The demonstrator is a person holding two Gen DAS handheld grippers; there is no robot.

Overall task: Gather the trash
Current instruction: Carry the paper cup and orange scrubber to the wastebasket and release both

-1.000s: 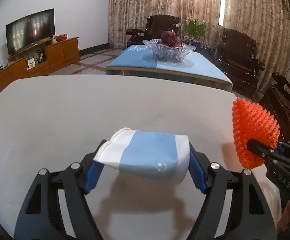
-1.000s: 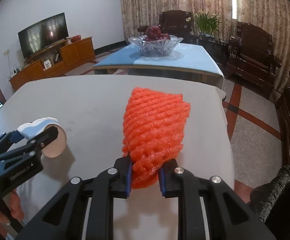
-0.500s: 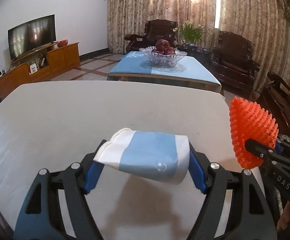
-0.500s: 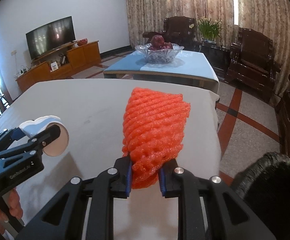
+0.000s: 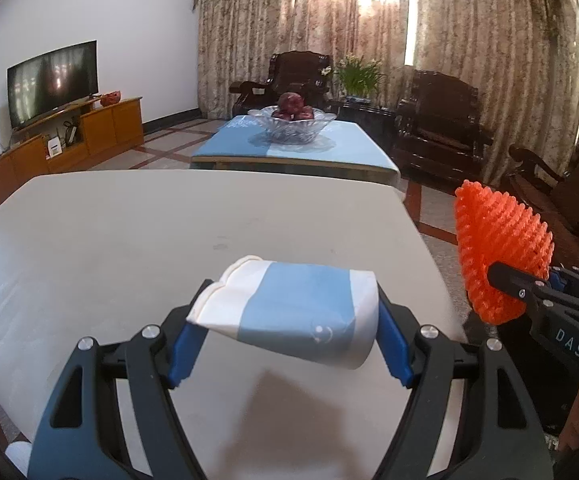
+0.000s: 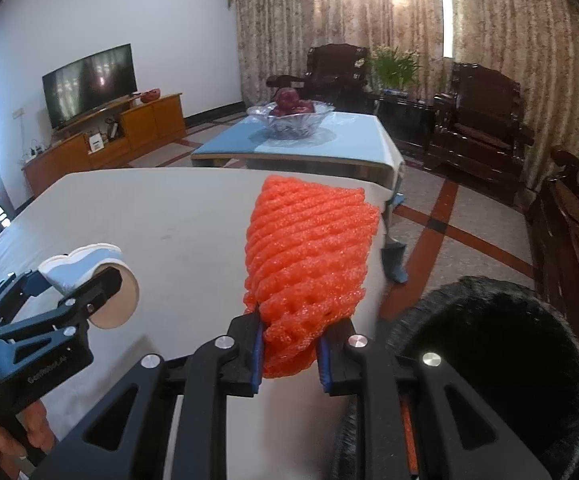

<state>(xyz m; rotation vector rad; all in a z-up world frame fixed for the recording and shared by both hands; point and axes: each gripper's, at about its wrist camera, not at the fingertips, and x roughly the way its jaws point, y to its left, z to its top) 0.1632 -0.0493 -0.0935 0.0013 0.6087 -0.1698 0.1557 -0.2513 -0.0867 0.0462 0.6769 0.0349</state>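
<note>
My left gripper (image 5: 289, 344) is shut on a crushed blue-and-white paper cup (image 5: 289, 312), which lies sideways between its blue pads above the white table (image 5: 129, 232). The same cup (image 6: 85, 272) and left gripper (image 6: 69, 300) show at the left of the right wrist view. My right gripper (image 6: 289, 360) is shut on an orange foam fruit net (image 6: 309, 256), held above the table's right edge. That net (image 5: 497, 248) appears at the right of the left wrist view. A black-lined trash bin (image 6: 489, 360) stands on the floor just right of the right gripper.
Beyond the white table stands a blue-covered coffee table (image 5: 293, 148) with a glass fruit bowl (image 5: 291, 120). Dark wooden armchairs (image 5: 441, 120) line the right side and back. A TV (image 5: 51, 80) sits on a wooden cabinet at the left. A person's hand (image 6: 29, 428) holds the left gripper.
Both grippers pulled back and rose a little with their loads, so more of the table shows ahead. The black bin came into the right wrist view at the lower right.
</note>
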